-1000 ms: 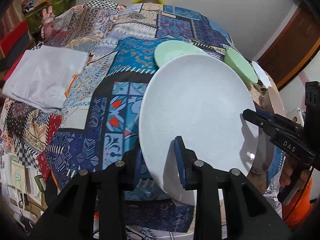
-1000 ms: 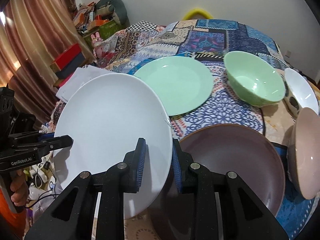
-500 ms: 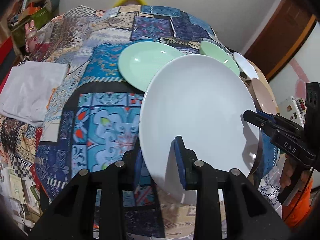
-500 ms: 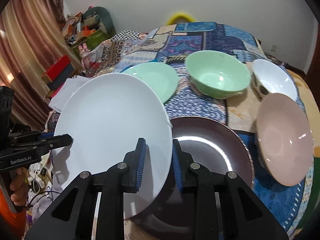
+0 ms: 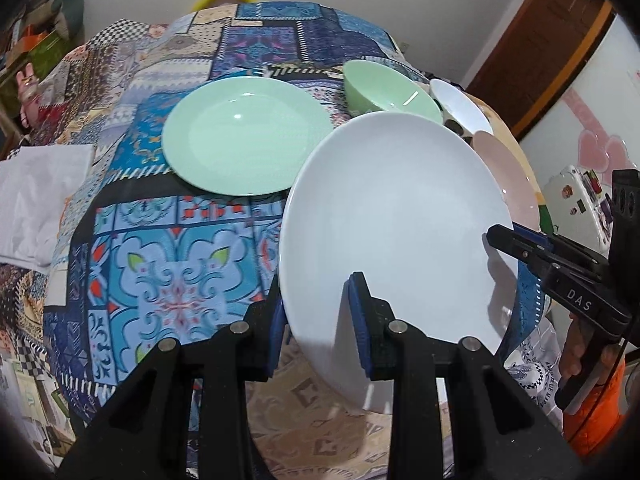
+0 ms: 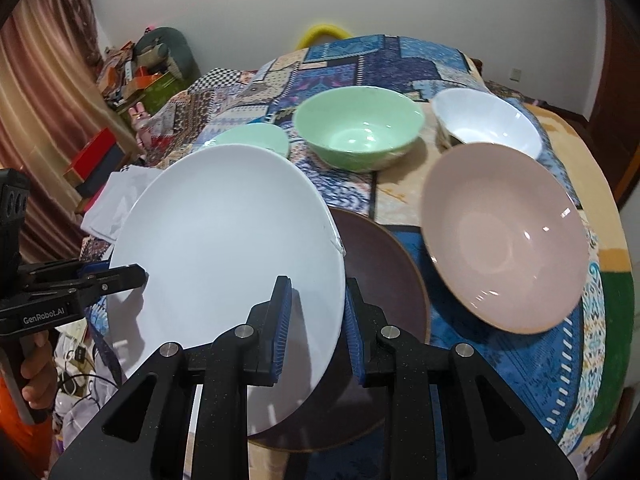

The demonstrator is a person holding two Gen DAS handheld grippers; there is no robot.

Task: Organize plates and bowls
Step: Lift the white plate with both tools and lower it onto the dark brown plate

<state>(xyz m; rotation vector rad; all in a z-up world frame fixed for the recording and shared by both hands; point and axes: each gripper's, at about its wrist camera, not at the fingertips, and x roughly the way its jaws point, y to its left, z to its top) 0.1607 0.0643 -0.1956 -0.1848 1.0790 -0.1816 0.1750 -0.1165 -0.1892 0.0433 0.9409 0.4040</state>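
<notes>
white plate (image 5: pixel 396 216) held tilted above the patterned cloth (image 5: pixel 172 264) of the table, gripped at opposite edges. left gripper (image 5: pixel 316 316) closed on the near-left rim, one blue pad under the plate, the other on its upper face. right gripper (image 6: pixel 316 316) closed likewise on the opposite rim, one pad on the upper face, the other beneath. in the left wrist view, right gripper seen at the plate's far right edge, carried by a hand (image 5: pixel 576 348); in the right wrist view, left gripper seen at the plate's left edge.

directly below and beside the raised plate, lying on the cloth: dark brown plate (image 6: pixel 384 280), partly covered by the white one. to its right, pink bowl (image 6: pixel 504 232), tilted toward the camera. farther back: green bowl (image 6: pixel 358 132) upright at centre, white bowl (image 6: pixel 486 122) to its right, touching or just beside the pink bowl's far rim; cannot tell which. green plate (image 5: pixel 248 134) flat on the cloth, left of the green bowl, well seen in the left wrist view, mostly hidden behind the white plate in the right wrist view.

folded white cloth (image 5: pixel 36 196) at the table's left edge. yellow ring-shaped object (image 6: pixel 322 32) behind the far edge; kind not discernible. curtain (image 6: pixel 36 100) and cluttered shelf at left background.
</notes>
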